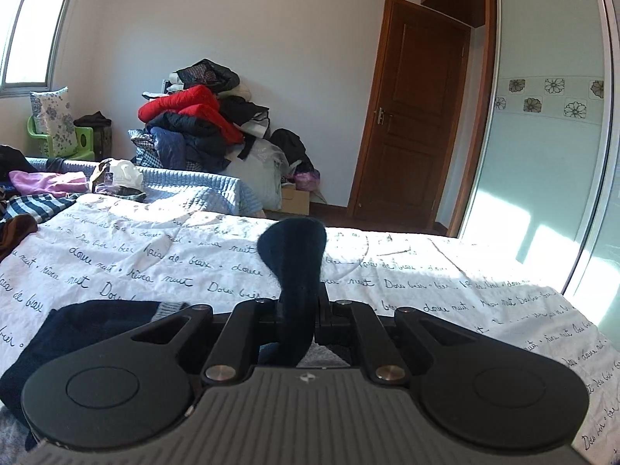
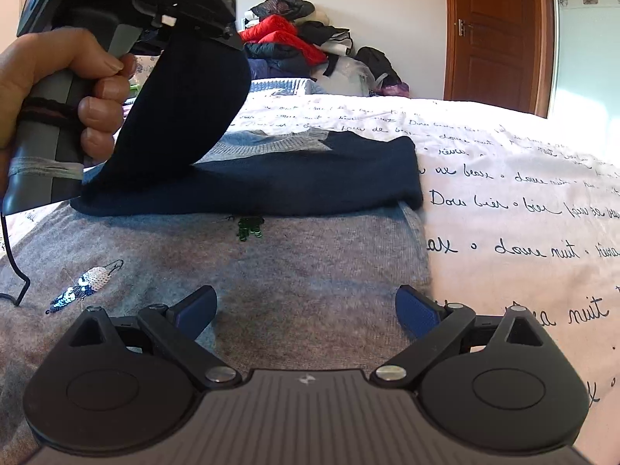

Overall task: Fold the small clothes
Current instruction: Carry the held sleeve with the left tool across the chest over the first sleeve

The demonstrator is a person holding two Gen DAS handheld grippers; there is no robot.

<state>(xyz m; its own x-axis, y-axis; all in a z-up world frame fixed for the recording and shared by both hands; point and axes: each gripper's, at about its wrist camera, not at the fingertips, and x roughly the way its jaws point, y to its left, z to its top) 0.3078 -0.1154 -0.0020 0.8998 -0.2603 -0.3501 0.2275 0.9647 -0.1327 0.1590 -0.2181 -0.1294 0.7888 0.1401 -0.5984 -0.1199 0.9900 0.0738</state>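
Beyond your work area you have a white bedspread (image 1: 162,267) printed with black cursive script, and past its far edge a quilted pale-blue cover (image 1: 201,190) with a lilac garment (image 1: 35,182) and a navy-and-white striped piece (image 1: 38,205) lying at its left end. Against the back wall you see a tall heap of clothes (image 1: 201,116) topped by a red padded jacket (image 1: 186,106), a cardboard box (image 1: 295,201) at its foot; to the left, a green plastic chair (image 1: 79,141) holds a floral pillow (image 1: 52,120) under the window (image 1: 29,31). On your right stand a brown wooden door (image 1: 410,112) and a frosted sliding wardrobe panel (image 1: 542,135) with a flower-pattern band.
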